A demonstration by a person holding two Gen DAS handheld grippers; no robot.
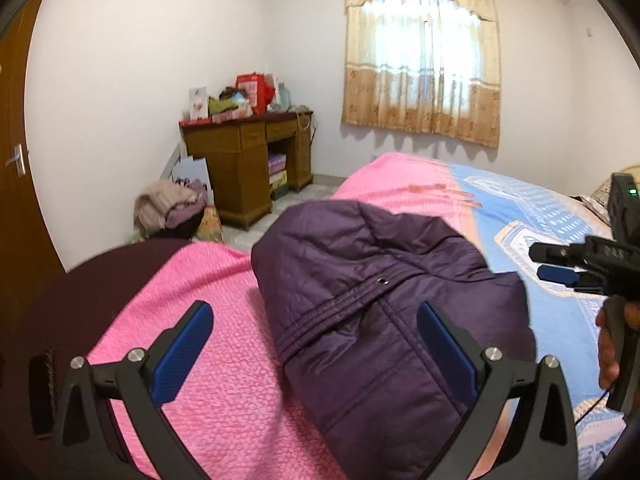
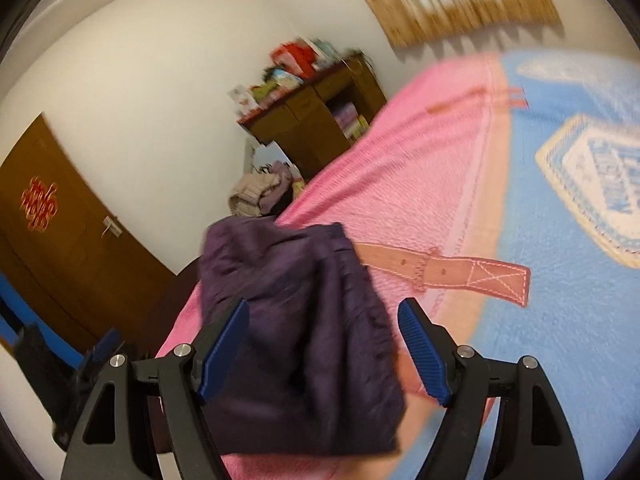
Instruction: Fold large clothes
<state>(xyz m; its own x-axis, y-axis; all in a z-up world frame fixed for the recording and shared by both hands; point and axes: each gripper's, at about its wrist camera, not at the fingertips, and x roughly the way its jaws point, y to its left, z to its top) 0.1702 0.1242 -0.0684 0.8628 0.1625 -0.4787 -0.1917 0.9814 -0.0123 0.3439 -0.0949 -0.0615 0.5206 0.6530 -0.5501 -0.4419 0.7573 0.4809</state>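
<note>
A dark purple quilted jacket lies folded into a compact bundle on the pink part of the bed cover. My left gripper is open and empty, held just above the near end of the jacket. My right gripper is open and empty, above the same jacket, which shows as a bundle in the blurred right wrist view. The right gripper also shows at the right edge of the left wrist view, beside the jacket over the blue part of the cover.
The bed cover is pink on the left and blue on the right. A wooden desk piled with things stands by the far wall. A heap of clothes lies on the floor. A brown door is at the left, a curtained window behind.
</note>
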